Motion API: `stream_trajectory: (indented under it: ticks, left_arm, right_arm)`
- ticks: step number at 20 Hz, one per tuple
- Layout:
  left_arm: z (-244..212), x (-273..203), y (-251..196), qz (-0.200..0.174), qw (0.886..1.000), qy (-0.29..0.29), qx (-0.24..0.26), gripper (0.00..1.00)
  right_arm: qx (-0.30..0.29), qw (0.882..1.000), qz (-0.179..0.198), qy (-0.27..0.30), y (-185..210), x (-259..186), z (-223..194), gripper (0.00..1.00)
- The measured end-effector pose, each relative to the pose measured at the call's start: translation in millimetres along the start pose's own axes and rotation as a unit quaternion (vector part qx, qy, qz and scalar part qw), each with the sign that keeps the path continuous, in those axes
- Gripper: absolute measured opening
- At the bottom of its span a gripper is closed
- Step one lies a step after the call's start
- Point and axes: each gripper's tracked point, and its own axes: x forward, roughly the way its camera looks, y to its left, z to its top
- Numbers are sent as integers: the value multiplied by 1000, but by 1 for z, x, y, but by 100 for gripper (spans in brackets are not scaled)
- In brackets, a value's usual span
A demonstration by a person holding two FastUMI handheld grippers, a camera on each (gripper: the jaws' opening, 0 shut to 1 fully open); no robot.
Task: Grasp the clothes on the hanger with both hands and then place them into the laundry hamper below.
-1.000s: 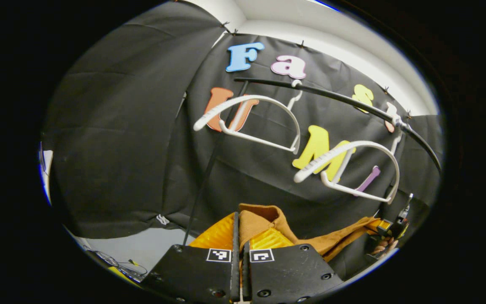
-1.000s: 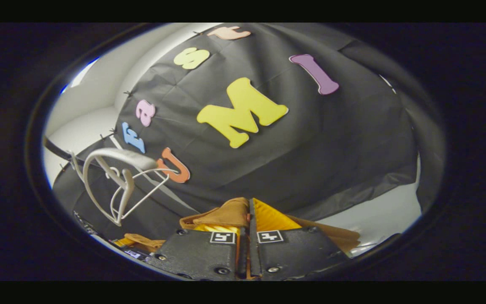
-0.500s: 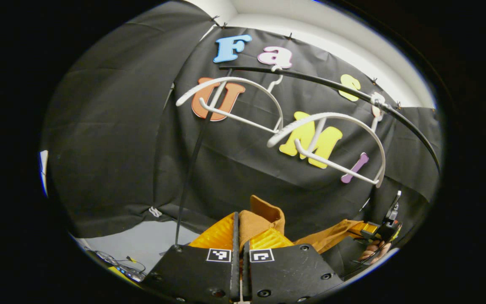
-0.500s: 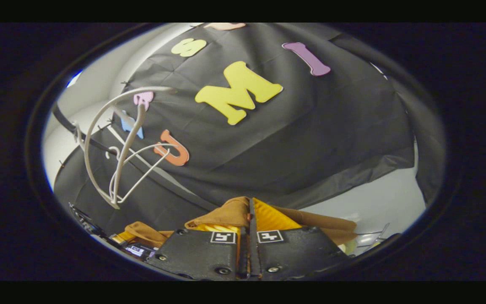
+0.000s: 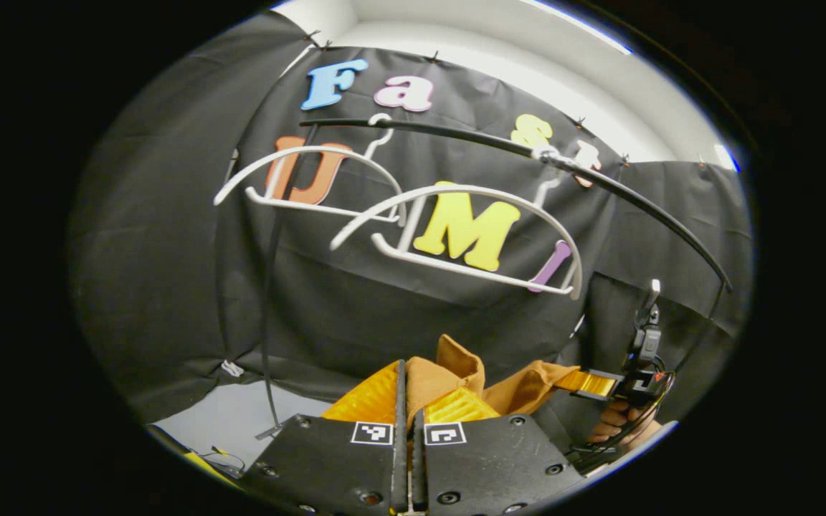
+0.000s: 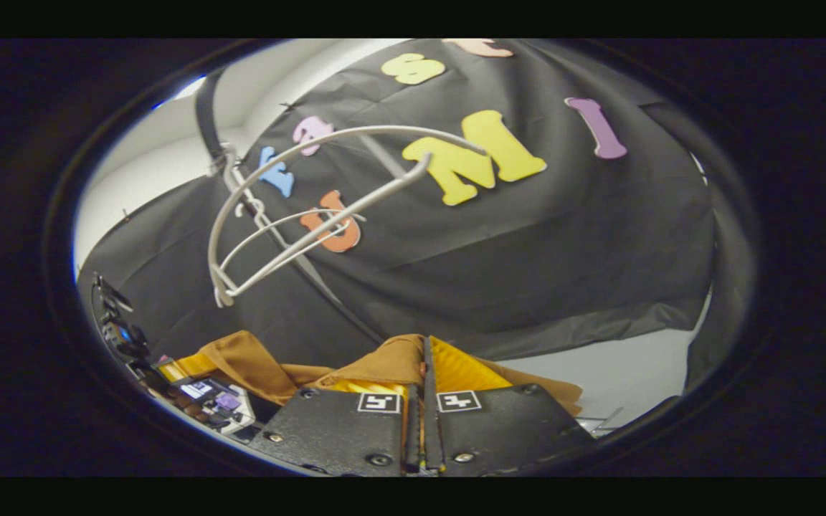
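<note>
Progress: the brown garment (image 5: 449,369) is off the white hangers (image 5: 456,222) and sits below the black rail (image 5: 599,183), held at both ends. Both hangers hang bare on that rail. Grasp step looks done; drop into the hamper is left. No hamper visible, so I can't judge how far down it is.

Left gripper view, left to right under the rail: first bare hanger, second bare hanger, then low right the other gripper and the hand (image 5: 617,423) holding it. Left gripper (image 5: 407,390) has its jaws together with a fold of the garment bunched between them, pointing up toward the rail. Cloth runs from there rightward to the right gripper (image 5: 585,383), slack rather than taut.

Right gripper view: left gripper (image 6: 169,369) low left, well below the hangers (image 6: 298,208), with brown cloth running off it. Right gripper (image 6: 424,380) at bottom centre, jaws closed on the garment (image 6: 391,362), also tilted up at the rail.
</note>
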Motion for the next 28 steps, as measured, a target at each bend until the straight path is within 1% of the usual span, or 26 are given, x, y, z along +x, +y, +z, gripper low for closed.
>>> stream_trajectory:
  ticks: [1, 2, 4, 5, 6, 7, 8, 9, 10, 11, 12, 13, 14, 15, 16, 17, 18, 19, 21, 23, 24, 25, 27, 28]
  left_arm:
    - [1, 0, -9, -10, 1000, 1, 6, 2]
    - [2, -4, -18, -19, 1000, 1, 13, 2]
    - [9, -7, -36, -40, 999, 0, 21, 2]
    - [12, -9, -45, -51, 999, -2, 21, 7]
    - [15, -10, -52, -61, 998, -4, 21, 2]
    - [19, -12, -58, -67, 997, -8, 22, 2]
    - [23, -14, -63, -73, 997, -10, 24, 2]
    - [26, -16, -67, -78, 997, -12, 25, 2]
    - [29, -20, -71, -85, 996, -13, 28, 2]
    - [32, -23, -75, -93, 995, -14, 30, 2]
    - [34, -26, -80, -103, 994, -15, 32, 7]
    - [35, -27, -83, -107, 994, -17, 34, 2]
    - [33, -29, -84, -108, 993, -16, 37, 2]
    - [29, -27, -80, -104, 993, -16, 46, 7]
    - [23, -25, -75, -100, 994, -7, 50, 2]
    - [15, -23, -70, -95, 994, 2, 46, 2]
    - [9, -20, -67, -93, 995, 9, 42, 2]
    - [4, -17, -63, -88, 995, 14, 41, 2]
    - [-6, -13, -54, -77, 996, 25, 36, 2]
    - [-16, -8, -51, -74, 996, 32, 24, 2]
    - [-24, -6, -49, -68, 997, 38, 21, 2]
    - [-30, -2, -44, -60, 997, 45, 21, 2]
    - [-46, 9, -35, -52, 997, 61, 14, 2]
    - [-56, 12, -32, -49, 996, 71, 9, 2]
  right_arm:
    - [-9, 1000, 7, 1, 9, -4, 1, 6]
    - [-19, 1000, 13, 3, 17, -7, 1, 1]
    - [-48, 998, 35, 9, 43, -17, -1, 1]
    - [-63, 997, 49, 13, 55, -20, -1, 1]
    - [-74, 995, 62, 13, 68, -24, -1, 1]
    - [-80, 994, 73, 15, 78, -27, -3, 6]
    - [-84, 993, 81, 16, 86, -31, -3, 6]
    - [-87, 992, 85, 17, 92, -35, -2, 1]
    - [-92, 991, 92, 17, 100, -40, -1, 6]
    - [-98, 990, 101, 16, 112, -44, 0, 1]
    - [-106, 988, 113, 19, 121, -48, -3, 6]
    - [-109, 987, 120, 20, 128, -50, -7, 1]
    - [-110, 986, 126, 25, 131, -50, -11, 1]
    - [-108, 986, 127, 31, 130, -47, -16, 1]
    - [-103, 986, 125, 42, 128, -44, -22, 1]
    - [-94, 986, 126, 53, 126, -41, -30, 1]
    - [-83, 986, 129, 62, 123, -37, -37, 6]
    - [-73, 987, 127, 71, 120, -34, -43, 1]
    - [-54, 987, 123, 85, 114, -26, -53, 1]
    - [-45, 987, 119, 94, 109, -19, -65, 1]
    - [-46, 988, 111, 96, 104, -15, -68, 1]
    - [-45, 989, 99, 104, 94, -10, -74, 6]
    - [-39, 989, 82, 119, 74, -2, -86, 6]
    - [-41, 990, 59, 123, 59, 5, -91, 1]
